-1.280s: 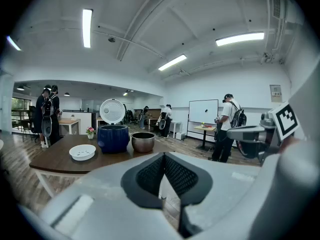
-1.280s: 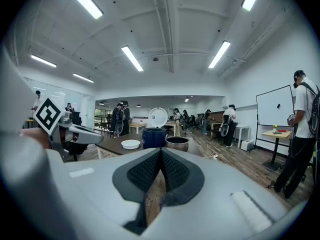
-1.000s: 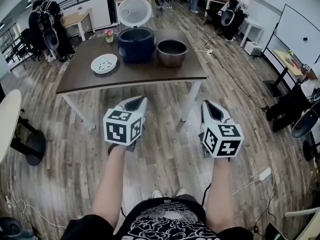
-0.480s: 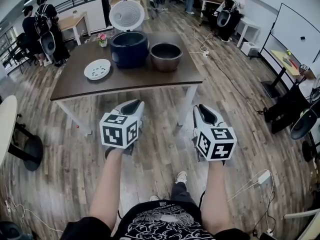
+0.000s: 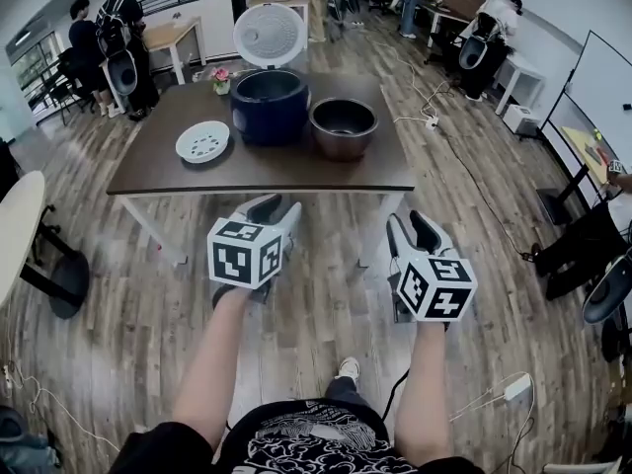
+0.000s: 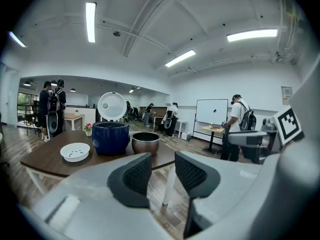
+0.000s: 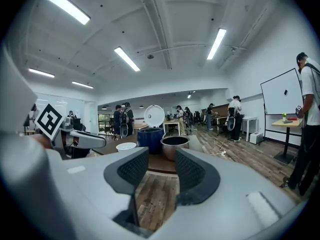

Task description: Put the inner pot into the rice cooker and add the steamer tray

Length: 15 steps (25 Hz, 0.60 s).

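On a dark brown table (image 5: 257,166) stands a navy rice cooker (image 5: 269,104) with its white lid raised. Right of it sits the metal inner pot (image 5: 343,127), and left of it lies the white perforated steamer tray (image 5: 203,142). Both grippers hang over the wooden floor, short of the table's near edge. My left gripper (image 5: 275,208) and my right gripper (image 5: 415,227) have just been opening, and nothing is between their jaws. The left gripper view shows the cooker (image 6: 110,137), pot (image 6: 145,142) and tray (image 6: 75,151) ahead; the right gripper view shows the cooker (image 7: 150,138) and pot (image 7: 174,146).
A small flower pot (image 5: 221,79) stands at the table's back edge. A round white table (image 5: 15,230) is at the left. People with backpacks (image 5: 117,42) stand at the far left. A whiteboard (image 5: 600,87) and cables (image 5: 494,393) lie on the right.
Both grippers have moved forward toward the table and their jaws have parted from shut to open. The table and its objects now look nearer.
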Tool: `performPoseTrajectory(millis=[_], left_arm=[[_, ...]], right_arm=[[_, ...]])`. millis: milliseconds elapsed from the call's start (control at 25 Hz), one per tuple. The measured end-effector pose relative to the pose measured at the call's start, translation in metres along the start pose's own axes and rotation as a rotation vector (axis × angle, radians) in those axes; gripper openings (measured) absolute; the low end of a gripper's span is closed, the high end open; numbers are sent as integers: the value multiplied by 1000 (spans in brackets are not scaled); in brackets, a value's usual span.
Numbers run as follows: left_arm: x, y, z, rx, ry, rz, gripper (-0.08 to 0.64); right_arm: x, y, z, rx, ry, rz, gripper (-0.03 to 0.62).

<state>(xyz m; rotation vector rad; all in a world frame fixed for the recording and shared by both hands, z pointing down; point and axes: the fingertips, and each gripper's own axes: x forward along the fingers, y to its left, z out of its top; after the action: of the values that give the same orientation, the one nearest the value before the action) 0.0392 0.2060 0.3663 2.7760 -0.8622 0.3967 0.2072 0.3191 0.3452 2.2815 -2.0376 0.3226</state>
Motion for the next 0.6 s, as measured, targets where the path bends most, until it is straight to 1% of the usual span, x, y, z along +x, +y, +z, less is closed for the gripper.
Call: performPoseTrajectory(millis=[160,320,400,600], left_arm=[[22,5,12,-30,-11,29,178],[40,9,23,-56,-29,62,237],[48,10,28,-56,-31,84,249],[69,12,37,-43,-28,138,281]], right_arm=[[24,-20,6,8,19,51,210],[44,-39,7,16,39,101,265],[53,-47,9,21,44,129,306],[74,-66,9,12,69,192,361]])
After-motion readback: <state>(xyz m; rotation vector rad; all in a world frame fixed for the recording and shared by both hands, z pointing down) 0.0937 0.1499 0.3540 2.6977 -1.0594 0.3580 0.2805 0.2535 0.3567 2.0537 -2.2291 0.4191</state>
